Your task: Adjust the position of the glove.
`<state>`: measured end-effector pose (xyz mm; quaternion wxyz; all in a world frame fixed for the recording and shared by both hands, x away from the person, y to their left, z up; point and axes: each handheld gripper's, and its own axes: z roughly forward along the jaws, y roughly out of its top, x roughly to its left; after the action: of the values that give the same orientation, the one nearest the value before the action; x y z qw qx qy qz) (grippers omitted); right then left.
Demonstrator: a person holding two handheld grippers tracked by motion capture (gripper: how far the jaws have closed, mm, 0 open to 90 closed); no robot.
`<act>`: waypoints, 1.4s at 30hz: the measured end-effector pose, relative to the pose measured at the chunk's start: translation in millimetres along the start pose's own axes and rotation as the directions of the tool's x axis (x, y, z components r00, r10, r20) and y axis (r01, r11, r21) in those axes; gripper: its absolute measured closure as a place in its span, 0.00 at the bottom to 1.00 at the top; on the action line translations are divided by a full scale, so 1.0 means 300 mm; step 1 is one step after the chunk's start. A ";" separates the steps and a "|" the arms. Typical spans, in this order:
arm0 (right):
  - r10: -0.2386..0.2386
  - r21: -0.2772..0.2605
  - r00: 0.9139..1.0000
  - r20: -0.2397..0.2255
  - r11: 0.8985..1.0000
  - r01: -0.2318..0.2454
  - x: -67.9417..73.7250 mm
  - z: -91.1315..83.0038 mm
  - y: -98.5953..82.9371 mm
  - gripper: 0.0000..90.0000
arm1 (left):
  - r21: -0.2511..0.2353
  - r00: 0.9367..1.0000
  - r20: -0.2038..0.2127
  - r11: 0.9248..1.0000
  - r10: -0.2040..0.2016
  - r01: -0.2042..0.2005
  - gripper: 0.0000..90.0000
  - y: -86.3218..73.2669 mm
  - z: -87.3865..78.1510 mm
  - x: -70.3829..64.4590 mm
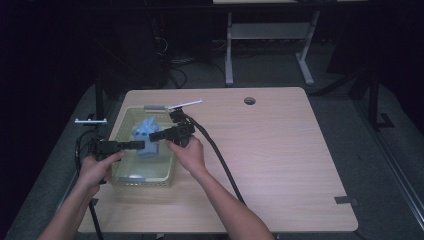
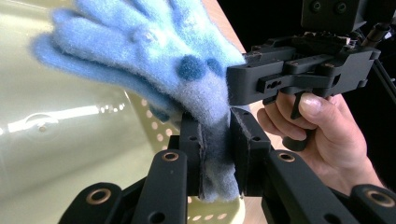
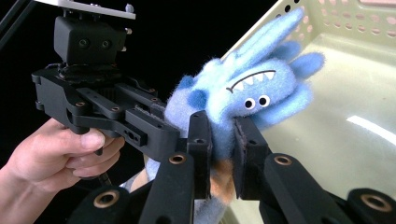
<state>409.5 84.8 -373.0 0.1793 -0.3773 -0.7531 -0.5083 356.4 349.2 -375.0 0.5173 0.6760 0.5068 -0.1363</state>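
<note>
The blue plush monster toy (image 3: 243, 98) hangs over the pale green perforated basket (image 1: 118, 131), held between both tools. The left tool (image 2: 215, 140) is clamped on one fuzzy end; the right tool (image 3: 222, 140) is clamped on the lower body. The step in hand is probably lifting the toy out. Next, raise both tools together clear of the rim, toward the worktop (image 1: 280, 150).

The left tool (image 2: 215, 154) clamps the blue plush toy (image 2: 154, 56) over the basket (image 2: 60, 154).
</note>
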 end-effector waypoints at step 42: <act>0.076 0.075 0.997 0.021 0.994 -0.077 -0.079 0.133 -0.058 0.85 | 0.113 0.993 -0.111 0.992 -0.048 0.060 0.84 -0.022 -0.006 0.104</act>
<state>416.4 108.3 -416.2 0.2060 -0.4031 -0.7584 -0.4689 364.2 367.4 -400.0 0.4450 0.6973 0.5435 -0.1426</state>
